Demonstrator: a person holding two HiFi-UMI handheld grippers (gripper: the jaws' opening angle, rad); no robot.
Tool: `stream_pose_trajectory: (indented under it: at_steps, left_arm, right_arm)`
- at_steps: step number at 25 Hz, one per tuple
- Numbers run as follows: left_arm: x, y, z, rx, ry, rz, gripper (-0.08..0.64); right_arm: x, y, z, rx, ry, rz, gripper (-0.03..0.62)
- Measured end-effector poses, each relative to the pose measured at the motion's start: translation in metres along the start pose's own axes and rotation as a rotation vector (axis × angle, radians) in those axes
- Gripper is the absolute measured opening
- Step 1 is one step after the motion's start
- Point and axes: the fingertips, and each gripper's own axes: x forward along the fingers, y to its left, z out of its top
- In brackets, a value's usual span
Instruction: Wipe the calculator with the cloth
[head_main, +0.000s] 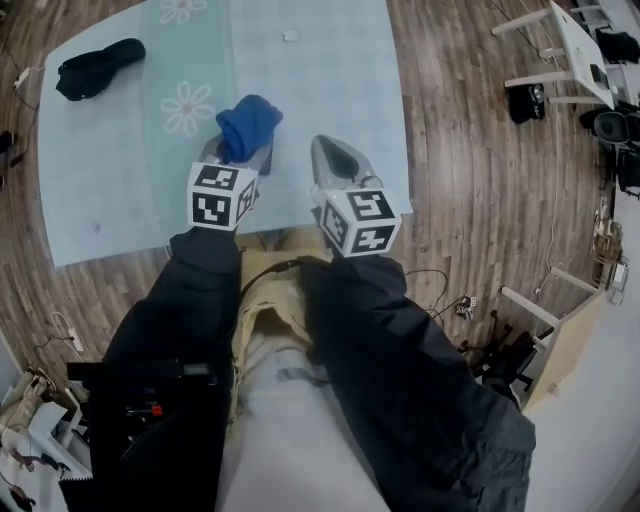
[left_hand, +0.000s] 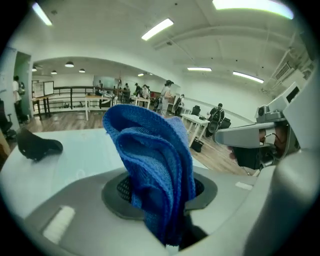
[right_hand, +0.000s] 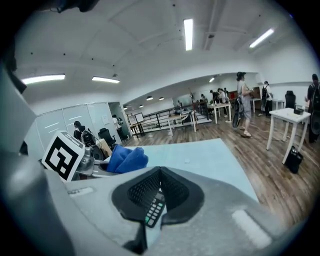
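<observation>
Blue cloth (left_hand: 150, 165), soft and bunched, is pinched in the left gripper (left_hand: 162, 200); the right gripper (right_hand: 159, 192) clamps the thin, rigid, likely slippery calculator (right_hand: 154, 212) by its edge.

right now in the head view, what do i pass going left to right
black object, blue cloth in the left gripper, right gripper holding the calculator, black bag on the floor
</observation>
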Motion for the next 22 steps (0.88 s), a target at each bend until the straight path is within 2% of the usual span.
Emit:
stream_pose_trajectory:
  at_steps: [6,12,17,22]
  left_arm:
    - [-0.046,0.000,0.092,0.072,-0.246,0.064,0.167]
    - [-0.114,-0.006,0.157,0.122,-0.479,0.117,0.167]
    - [-0.157,-0.011,0.187,0.149,-0.603,0.152,0.167]
    - [-0.188,-0.012,0.200,0.176,-0.704,0.214,0.167]
  right_arm:
    - [-0.029,0.010,0.088,-0.091,-0.237,-0.021,0.000]
    - [-0.070,0.045,0.150,-0.194,-0.434,-0.015,0.000]
    - [-0.085,0.066,0.173,-0.228,-0.494,-0.001,-0.002]
    - [-0.097,0.069,0.182,-0.234,-0.543,-0.010,-0.002]
